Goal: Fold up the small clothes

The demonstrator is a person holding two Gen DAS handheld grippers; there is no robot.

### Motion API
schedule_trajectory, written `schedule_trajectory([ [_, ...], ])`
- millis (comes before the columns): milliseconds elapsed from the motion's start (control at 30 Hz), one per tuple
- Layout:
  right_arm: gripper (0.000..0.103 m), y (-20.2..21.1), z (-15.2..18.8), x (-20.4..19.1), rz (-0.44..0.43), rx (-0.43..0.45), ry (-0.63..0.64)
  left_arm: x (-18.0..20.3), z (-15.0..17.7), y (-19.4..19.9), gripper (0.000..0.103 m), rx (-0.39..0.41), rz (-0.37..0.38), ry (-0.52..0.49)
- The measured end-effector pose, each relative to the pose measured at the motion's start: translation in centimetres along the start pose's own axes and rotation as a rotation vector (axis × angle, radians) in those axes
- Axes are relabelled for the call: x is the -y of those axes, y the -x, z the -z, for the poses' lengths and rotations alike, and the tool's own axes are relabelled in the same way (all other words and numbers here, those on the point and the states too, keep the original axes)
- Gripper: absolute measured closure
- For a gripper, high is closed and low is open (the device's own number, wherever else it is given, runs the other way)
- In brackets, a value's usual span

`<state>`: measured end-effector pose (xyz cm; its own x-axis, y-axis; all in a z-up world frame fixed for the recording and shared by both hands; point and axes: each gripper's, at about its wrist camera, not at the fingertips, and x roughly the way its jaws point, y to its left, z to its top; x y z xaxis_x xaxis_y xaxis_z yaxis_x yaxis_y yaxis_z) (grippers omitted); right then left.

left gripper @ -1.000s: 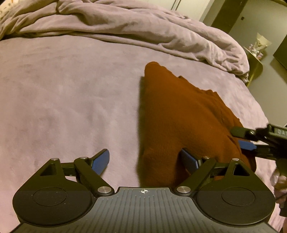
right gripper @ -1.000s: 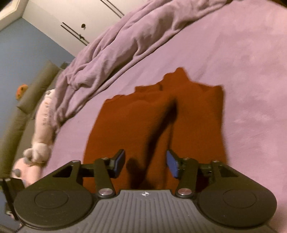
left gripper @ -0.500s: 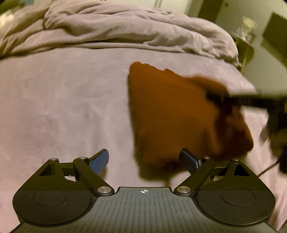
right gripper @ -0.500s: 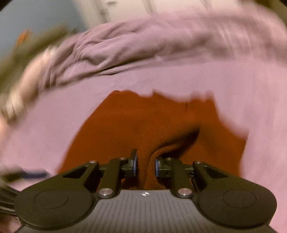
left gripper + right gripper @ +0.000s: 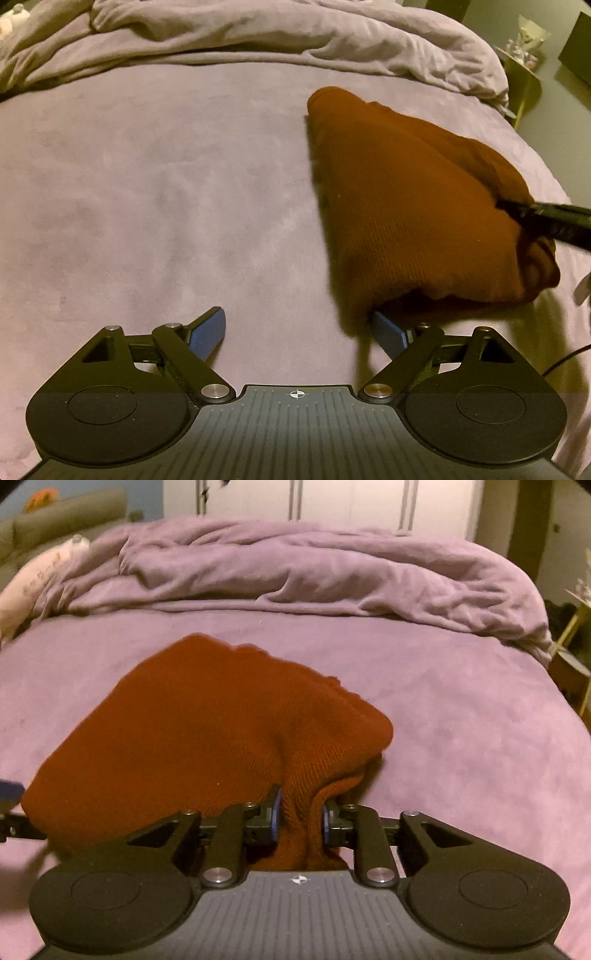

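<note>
In the left wrist view, a crumpled lilac duvet (image 5: 295,40) lies along the far side of the bed (image 5: 147,184), and a small yellow side table (image 5: 524,77) stands at the far right. The bed cover is smooth and velvety. The rust-brown knitted garment (image 5: 413,206) lies on the right part of the bed, bunched and partly lifted. The left hand-held gripper (image 5: 299,328) is wide open; its right finger touches the garment's near edge. The right hand-held gripper (image 5: 546,218) enters from the right, on the cloth.

In the right wrist view, white wardrobe doors (image 5: 332,502) stand behind the bed and a pale soft toy (image 5: 33,583) lies far left. The right hand-held gripper (image 5: 300,814) is closed on a ribbed fold of the garment (image 5: 192,731).
</note>
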<state>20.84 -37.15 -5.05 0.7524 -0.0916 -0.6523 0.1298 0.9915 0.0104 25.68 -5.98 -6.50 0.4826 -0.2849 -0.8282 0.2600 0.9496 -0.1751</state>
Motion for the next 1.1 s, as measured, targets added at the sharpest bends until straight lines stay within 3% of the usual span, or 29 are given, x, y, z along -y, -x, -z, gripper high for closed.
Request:
schedule_trajectory([
  [33, 0.065, 0.7, -0.2, 0.4, 0.009, 0.01, -0.034, -0.1, 0.1, 0.5, 0.013, 0.006, -0.014, -0.002],
  [67, 0.062, 1.5, -0.3, 0.9, 0.021, 0.03, -0.073, -0.3, 0.0, 1.0, 0.013, 0.017, -0.03, -0.002],
  [233, 0.063, 4.7, -0.1, 0.3, 0.016, 0.141, -0.115, -1.1, -0.8, 3.5, 0.013, 0.094, -0.04, 0.016],
  [300, 0.063, 4.9, -0.1, -1.3, -0.034, 0.173, -0.082, -1.2, -1.4, 3.7, 0.012, 0.114, -0.043, 0.03],
  [433, 0.081, 2.7, 0.0, -5.9, -0.222, 0.12, -0.032, -1.3, -2.3, 3.5, 0.012, 0.121, -0.032, 0.058],
  [500, 0.082, 2.1, 0.6, -8.0, -0.275, 0.122, 0.0, -1.2, -2.3, 3.5, 0.012, 0.125, -0.023, 0.045],
  [600, 0.083, 1.0, 2.1, -9.8, -0.228, 0.092, 0.053, -1.1, -2.3, 3.0, 0.012, 0.116, -0.022, 0.024],
  [700, 0.083, 0.6, 4.2, -9.8, -0.228, 0.128, 0.058, -1.0, -2.4, 2.0, 0.012, 0.088, -0.019, 0.028],
  [800, 0.083, 1.0, 3.6, -9.2, -0.247, 0.124, 0.06, -0.9, -2.6, 1.7, 0.012, 0.074, 0.018, 0.048],
  [900, 0.082, 2.2, 2.2, -6.8, -0.27, 0.099, -0.041, -0.6, -2.7, 1.8, 0.011, 0.08, 0.043, 0.039],
  [1000, 0.074, 4.0, 2.7, -3.3, -0.152, 0.159, -0.132, 0.1, -3.2, 1.6, 0.011, 0.086, 0.042, 0.015],
  [1100, 0.074, 3.8, 3.7, 0.2, -0.074, 0.123, -0.202, 1.3, -4.0, 0.8, 0.009, 0.09, 0.068, -0.009],
])
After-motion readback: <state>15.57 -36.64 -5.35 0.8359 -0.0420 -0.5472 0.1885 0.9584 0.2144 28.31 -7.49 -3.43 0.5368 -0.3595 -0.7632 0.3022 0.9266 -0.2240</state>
